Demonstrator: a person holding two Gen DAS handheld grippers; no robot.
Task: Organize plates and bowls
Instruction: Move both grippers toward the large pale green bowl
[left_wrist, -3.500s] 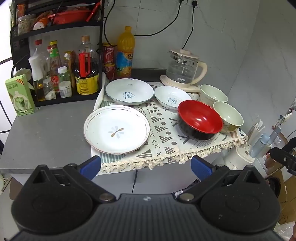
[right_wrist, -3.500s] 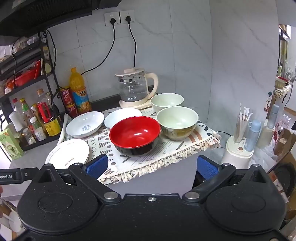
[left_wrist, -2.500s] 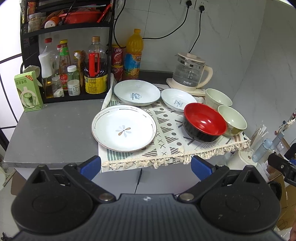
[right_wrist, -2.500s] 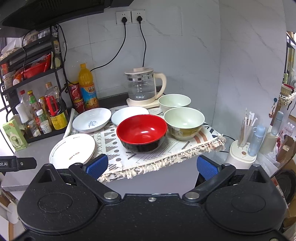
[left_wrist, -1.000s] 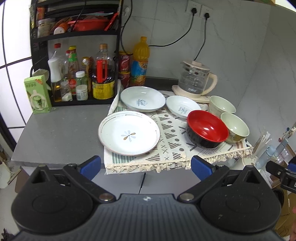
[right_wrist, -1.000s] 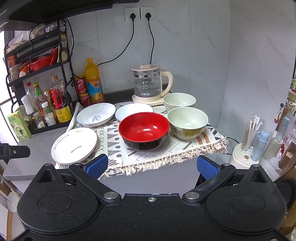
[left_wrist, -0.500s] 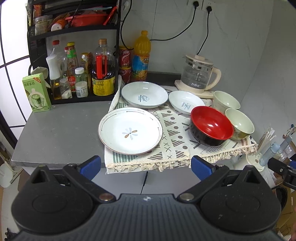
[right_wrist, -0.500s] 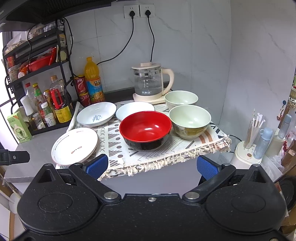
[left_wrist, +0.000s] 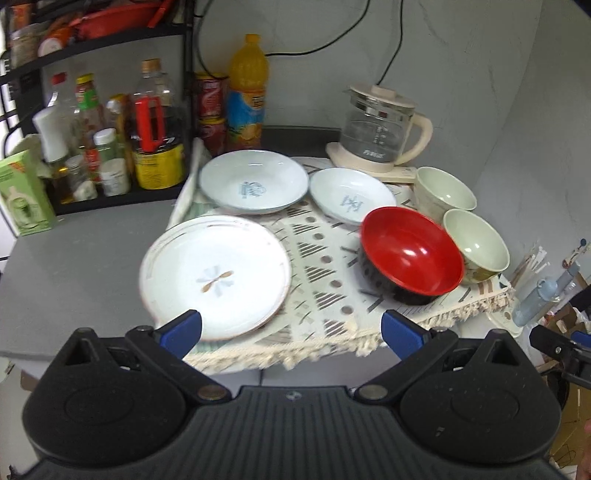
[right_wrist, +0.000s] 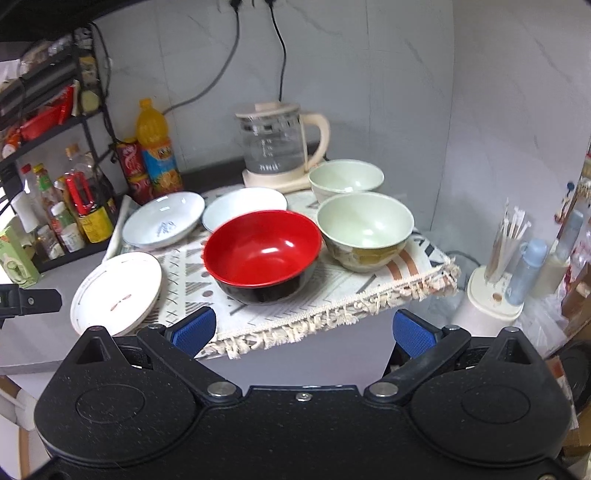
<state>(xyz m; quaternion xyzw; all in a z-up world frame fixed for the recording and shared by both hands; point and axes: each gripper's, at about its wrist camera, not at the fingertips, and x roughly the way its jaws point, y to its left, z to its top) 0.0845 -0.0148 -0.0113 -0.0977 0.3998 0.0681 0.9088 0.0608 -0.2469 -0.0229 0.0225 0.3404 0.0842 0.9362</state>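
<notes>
Six dishes crowd a patterned runner (left_wrist: 325, 266) whose fringed front edge hangs over the lip of a grey counter (left_wrist: 74, 266). A broad stretch of bare counter lies to the left of the big flat plate (left_wrist: 216, 275), which overlaps the runner's left edge; on the right the runner ends at the counter's corner, close to the marble wall. Behind the flat plate sits a wide shallow dish (left_wrist: 254, 181), and beside that a smaller shallow dish (left_wrist: 351, 195). The red bowl (right_wrist: 262, 251) stands near the front fringe, just beside a pale green bowl (right_wrist: 365, 229), with a second pale green bowl (right_wrist: 345, 179) behind it, close to the glass kettle (right_wrist: 275, 147). A rack of bottles (left_wrist: 107, 125) closes off the back left. In the right wrist view the smaller shallow dish is partly hidden behind the red bowl, and both views are softened by blur, so the marks painted on the dishes are hard to read. The left gripper (left_wrist: 291, 328) hangs in front of the counter edge with its blue-tipped fingers spread wide, holding nothing and touching nothing. The right gripper (right_wrist: 303, 328) is likewise splayed wide and empty, facing the red bowl from off the counter's front.
</notes>
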